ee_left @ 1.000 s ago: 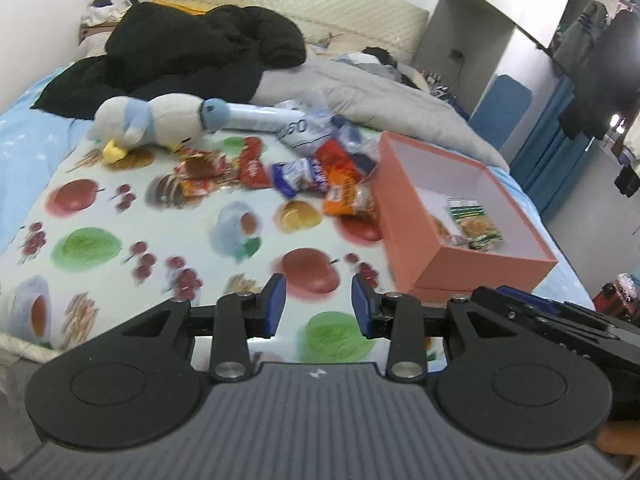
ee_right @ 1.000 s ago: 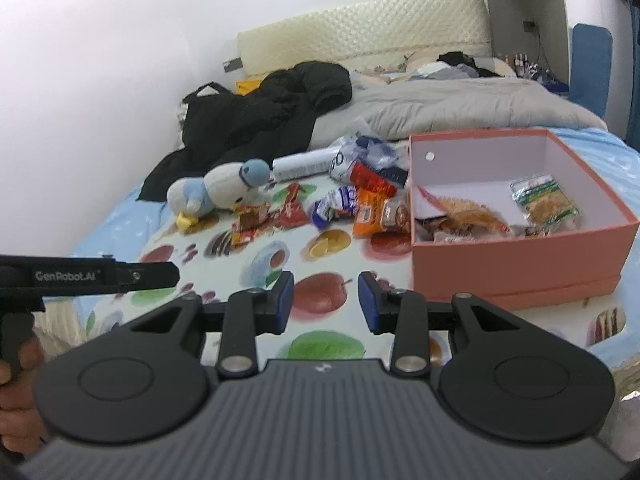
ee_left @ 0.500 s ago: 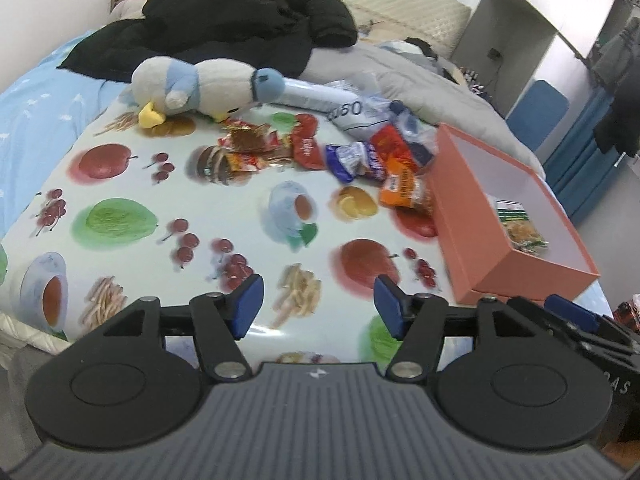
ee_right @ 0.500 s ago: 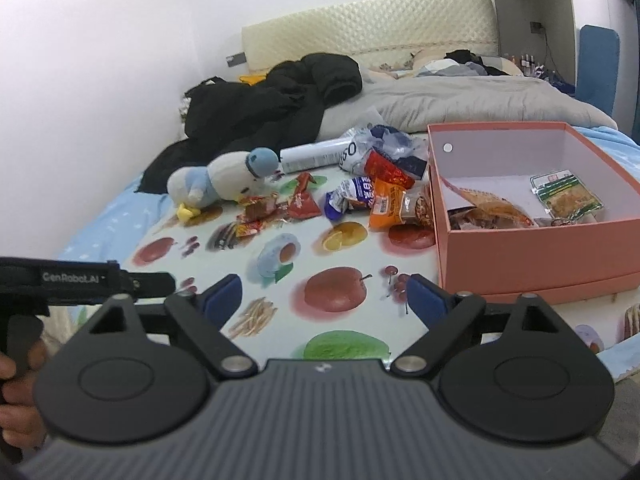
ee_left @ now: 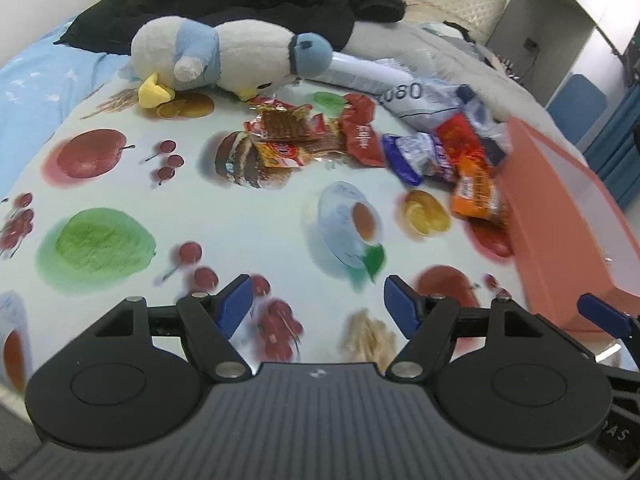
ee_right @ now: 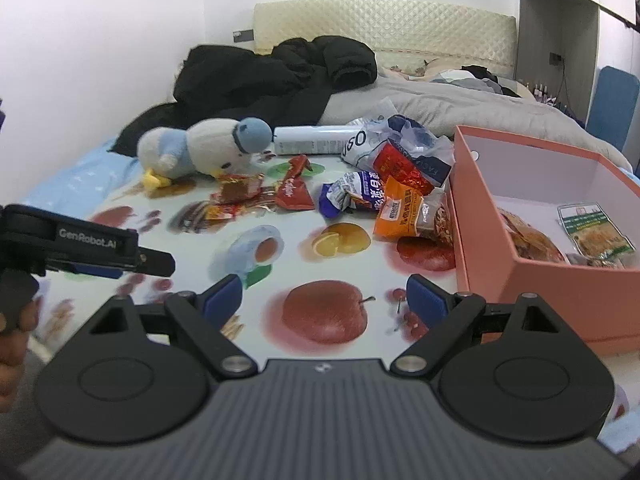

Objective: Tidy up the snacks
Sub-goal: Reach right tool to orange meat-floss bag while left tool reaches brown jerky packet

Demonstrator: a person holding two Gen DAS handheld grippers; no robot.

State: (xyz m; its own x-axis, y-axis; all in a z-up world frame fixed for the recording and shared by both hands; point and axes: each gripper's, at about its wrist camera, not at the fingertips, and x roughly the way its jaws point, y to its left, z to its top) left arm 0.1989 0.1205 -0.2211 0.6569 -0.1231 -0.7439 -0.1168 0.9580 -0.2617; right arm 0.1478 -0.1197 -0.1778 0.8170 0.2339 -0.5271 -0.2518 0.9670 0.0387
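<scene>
In the left wrist view the left gripper (ee_left: 318, 300) sits low at the frame's bottom, jaws spread and holding nothing, over the fruit-print cloth (ee_left: 248, 216); snacks (ee_left: 360, 144) lie in a loose row across the upper middle, one plush (ee_left: 224, 56) at upper left, one box (ee_left: 560, 220) at right. In the right wrist view the right gripper (ee_right: 324, 294) likewise hangs low, jaws spread and bare, with about seven snacks (ee_right: 360, 188) heaped centre beside the box (ee_right: 532, 280), which holds at least two packets (ee_right: 596, 234).
</scene>
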